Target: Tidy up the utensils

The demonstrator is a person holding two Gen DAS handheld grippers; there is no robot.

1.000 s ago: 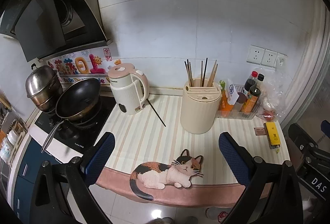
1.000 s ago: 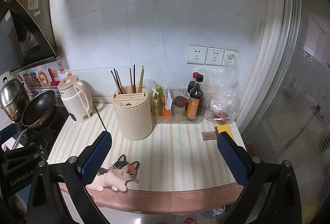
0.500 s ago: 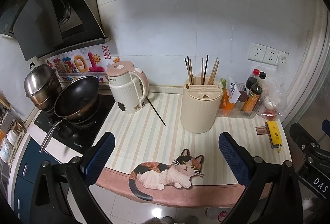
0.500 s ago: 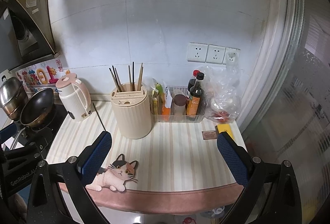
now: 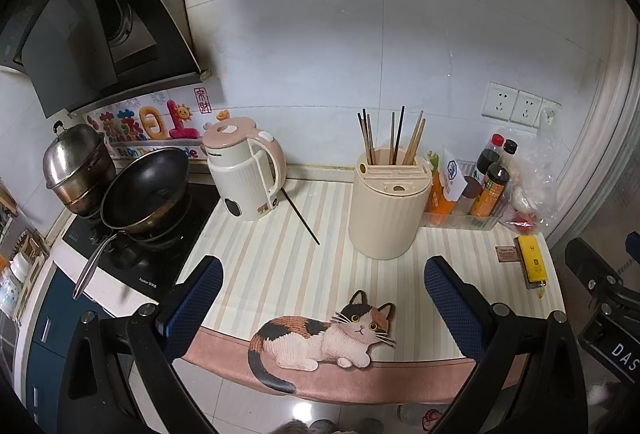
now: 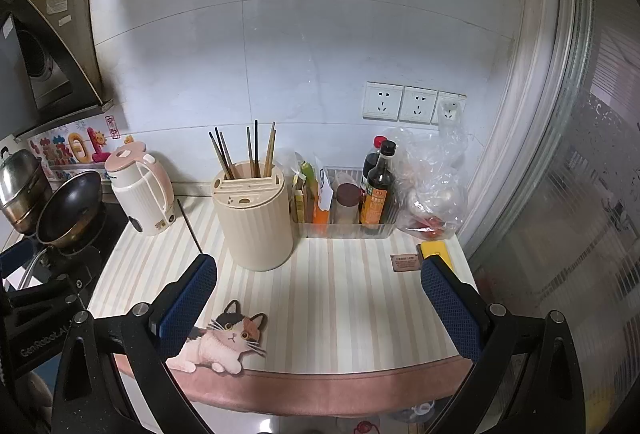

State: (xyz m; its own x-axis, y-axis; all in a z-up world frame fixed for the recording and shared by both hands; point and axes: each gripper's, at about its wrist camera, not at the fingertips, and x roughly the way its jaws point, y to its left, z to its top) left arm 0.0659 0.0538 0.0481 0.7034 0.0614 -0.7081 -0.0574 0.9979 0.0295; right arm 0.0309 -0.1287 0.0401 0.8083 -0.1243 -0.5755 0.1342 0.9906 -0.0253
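2 pairs of tongs, the left tongs [image 5: 320, 298] and the right tongs [image 6: 318, 304], hover with fingers wide apart and hold nothing. 1 dark chopstick [image 5: 302, 216] lies loose on the striped table [image 5: 260, 258], ahead of the left tongs, between the kettle [image 5: 244, 174] and the utensil holder [image 5: 388, 206]. The pickup looks not yet begun; next, the left tongs likely must descend and pinch that thin stick.

Chopsticks [image 5: 394, 138] stand in the cream holder [image 5: 386, 212]; one dark chopstick [image 5: 302, 214] lies beside it.
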